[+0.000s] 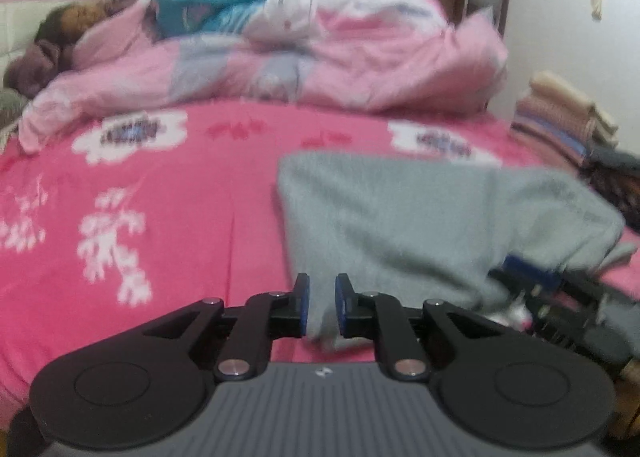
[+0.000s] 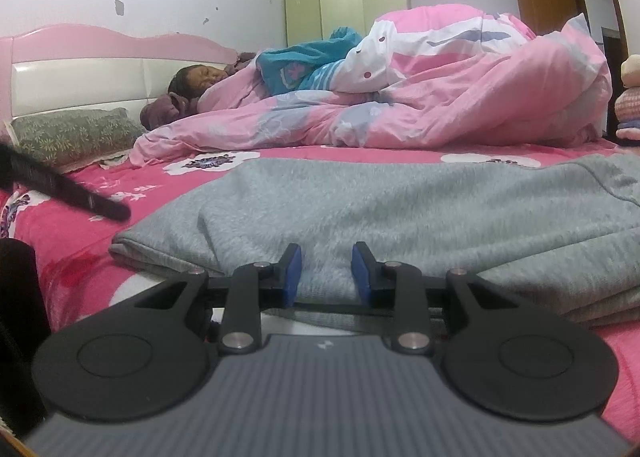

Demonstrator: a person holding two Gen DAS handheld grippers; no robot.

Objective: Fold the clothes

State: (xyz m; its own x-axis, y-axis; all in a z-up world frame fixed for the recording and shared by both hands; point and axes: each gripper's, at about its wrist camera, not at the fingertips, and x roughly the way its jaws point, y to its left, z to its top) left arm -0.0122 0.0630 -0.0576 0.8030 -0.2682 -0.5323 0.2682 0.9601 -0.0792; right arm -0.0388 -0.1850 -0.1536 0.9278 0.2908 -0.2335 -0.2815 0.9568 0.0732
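A soft grey knit garment (image 2: 400,217) lies flat on the bright pink flowered bedsheet (image 1: 160,197), its long axis running left to right across the near edge of the bed. The left gripper (image 1: 321,305) pinches its near corner between almost closed jaws. The right gripper (image 2: 326,273), jaws partly apart, straddles a fold of its near hem.

Pink sheet (image 1: 180,197) left of grey garment (image 1: 400,225) lies bare; quilt (image 1: 320,69) blocks beyond.

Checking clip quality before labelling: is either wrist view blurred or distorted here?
Left wrist view: smeared throughout, grey garment and bedsheet soft. Right wrist view: sharp, knit of the garment readable. Both bend at the edges, fisheye, with dark corners.
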